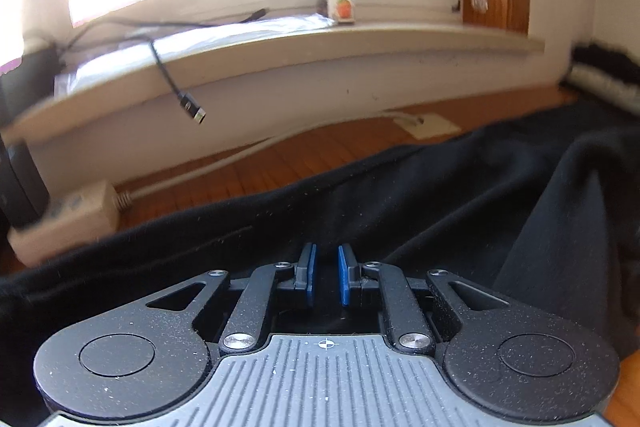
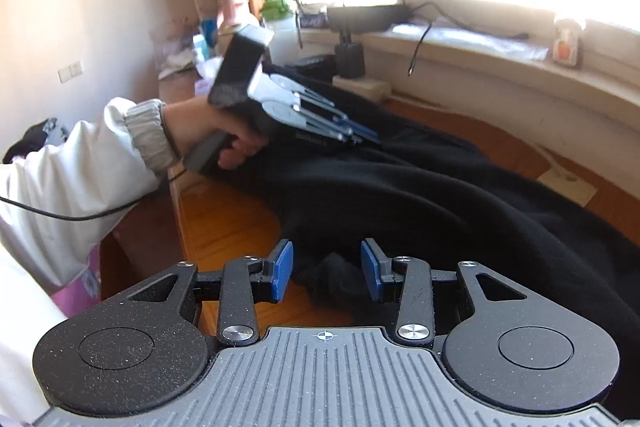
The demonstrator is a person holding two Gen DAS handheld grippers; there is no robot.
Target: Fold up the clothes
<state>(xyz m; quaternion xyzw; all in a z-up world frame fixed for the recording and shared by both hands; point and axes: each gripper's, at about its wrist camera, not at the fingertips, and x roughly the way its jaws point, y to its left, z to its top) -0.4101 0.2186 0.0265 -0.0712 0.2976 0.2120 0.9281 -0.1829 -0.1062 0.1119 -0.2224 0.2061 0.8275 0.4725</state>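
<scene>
Item: large black soft cotton garment (image 2: 420,187), sprawled rumpled across the brown wooden worktop (image 2: 236,215) beneath a pale window sill (image 1: 320,47). Judged limp, light, non-slippery; take by hem or corner. Left tongs (image 1: 325,275): narrow, nothing visibly pinched. Right tongs (image 2: 326,275): partly open around a bunched fold.

We see a black, soft-knit fabric garment (image 2: 420,187) lying spread and rumpled across a wooden tabletop, running lengthwise below the window sill. We note broad folds and ridges along its length; one bunched end (image 2: 334,277) lies at the table's near edge. Its far hem (image 1: 280,195) runs straight.
</scene>
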